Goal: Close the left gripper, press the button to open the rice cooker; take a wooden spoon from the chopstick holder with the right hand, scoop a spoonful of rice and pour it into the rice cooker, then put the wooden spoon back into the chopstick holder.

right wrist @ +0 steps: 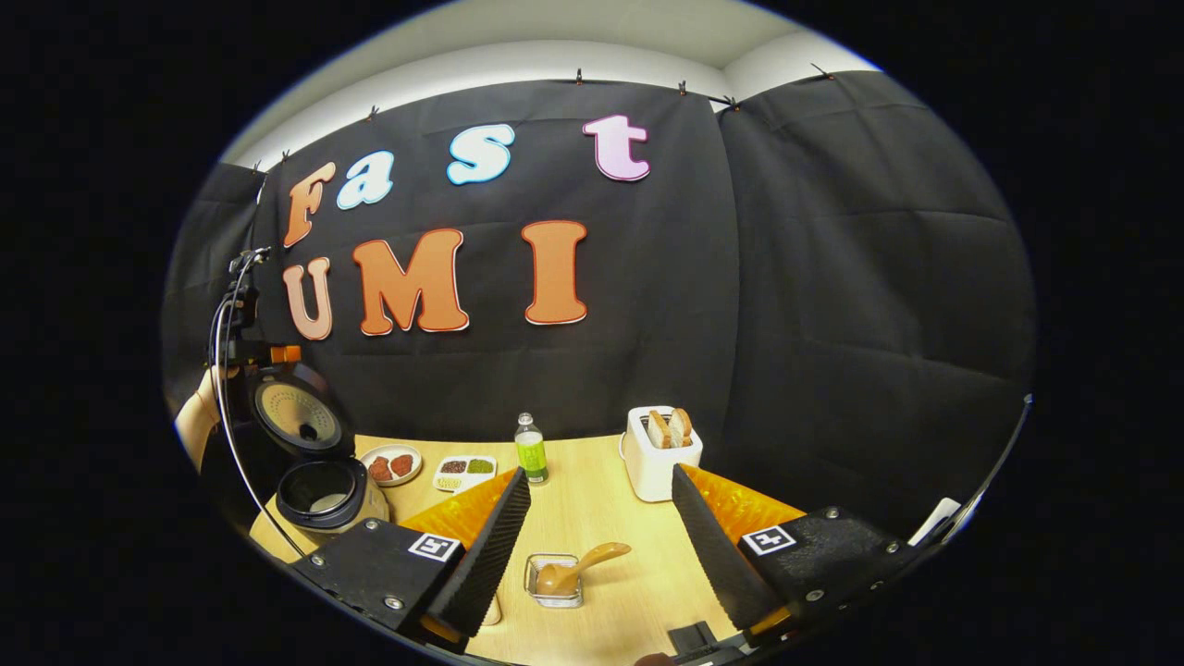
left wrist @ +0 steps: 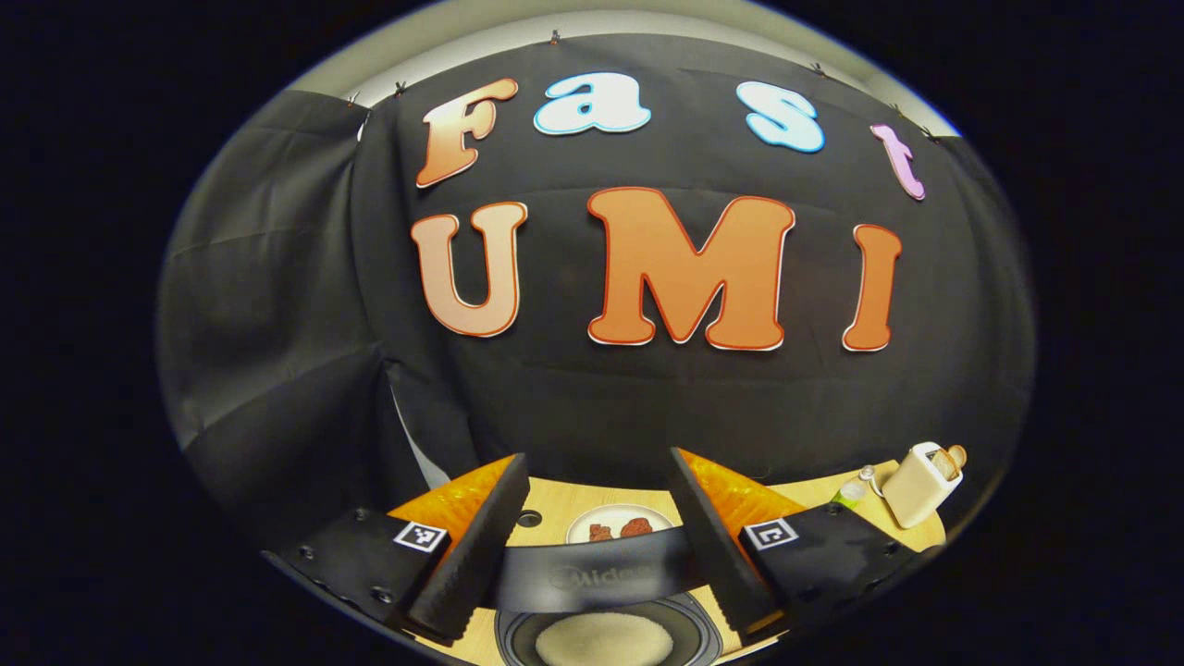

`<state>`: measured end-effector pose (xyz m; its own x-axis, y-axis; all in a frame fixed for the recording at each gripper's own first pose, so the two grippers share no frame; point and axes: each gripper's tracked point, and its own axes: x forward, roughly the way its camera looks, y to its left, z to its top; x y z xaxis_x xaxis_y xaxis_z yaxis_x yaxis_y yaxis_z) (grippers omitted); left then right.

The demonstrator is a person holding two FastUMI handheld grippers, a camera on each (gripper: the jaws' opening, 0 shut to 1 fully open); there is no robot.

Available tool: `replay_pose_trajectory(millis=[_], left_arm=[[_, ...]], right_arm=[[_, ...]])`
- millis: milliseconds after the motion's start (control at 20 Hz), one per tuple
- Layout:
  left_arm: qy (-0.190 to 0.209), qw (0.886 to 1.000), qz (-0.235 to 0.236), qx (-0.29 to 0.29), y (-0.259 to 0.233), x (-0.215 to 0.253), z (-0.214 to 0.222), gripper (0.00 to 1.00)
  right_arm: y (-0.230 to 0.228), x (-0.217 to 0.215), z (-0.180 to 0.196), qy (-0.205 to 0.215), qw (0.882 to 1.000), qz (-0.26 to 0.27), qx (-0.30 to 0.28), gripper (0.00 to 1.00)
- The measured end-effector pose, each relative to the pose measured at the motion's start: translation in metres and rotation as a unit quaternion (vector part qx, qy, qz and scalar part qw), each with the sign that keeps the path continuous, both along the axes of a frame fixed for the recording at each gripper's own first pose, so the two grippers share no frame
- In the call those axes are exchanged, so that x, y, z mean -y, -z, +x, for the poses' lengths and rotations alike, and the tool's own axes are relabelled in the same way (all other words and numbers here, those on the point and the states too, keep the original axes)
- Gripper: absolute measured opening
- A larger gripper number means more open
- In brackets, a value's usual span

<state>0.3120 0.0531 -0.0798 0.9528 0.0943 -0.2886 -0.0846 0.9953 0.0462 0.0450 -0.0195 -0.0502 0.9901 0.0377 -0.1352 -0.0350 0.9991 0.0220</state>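
In the left gripper view, your left tool [left wrist: 592, 546] hangs above the open rice cooker [left wrist: 610, 638], fingers spread wide, holding nothing; the lid's rim [left wrist: 592, 573] crosses between them and the pot sits directly below.

In the right gripper view, your right tool [right wrist: 597, 546] hovers over the tabletop [right wrist: 592, 481], fingers apart, empty. The wooden spoon [right wrist: 578, 569] rests in the chopstick holder [right wrist: 555, 581] between them, with bare tabletop around it. The rice cooker stands open well to its left.

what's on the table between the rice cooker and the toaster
In the right gripper view, from the open rice cooker toward the toaster: a round plate, a divided tray, then a small bottle.
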Motion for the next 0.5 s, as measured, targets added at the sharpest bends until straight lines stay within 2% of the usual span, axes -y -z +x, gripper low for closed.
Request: replay_pose_trajectory(millis=[50,200,500], left_arm=[[0.002,1.000,0.000,0.003,0.001,0.004,-0.012,0.98],[0.007,1.000,-0.001,-0.001,0.012,0.014,-0.042,1.00],[0.012,1.000,-0.012,-0.025,0.063,0.029,-0.111,0.98]], right_arm=[[0.003,-0.003,-0.001,-0.004,1.000,0.002,-0.002,0.95],[0.013,-0.007,-0.004,-0.015,1.000,0.002,-0.010,0.95],[0.026,-0.009,-0.009,-0.039,0.999,0.005,-0.027,0.95]])
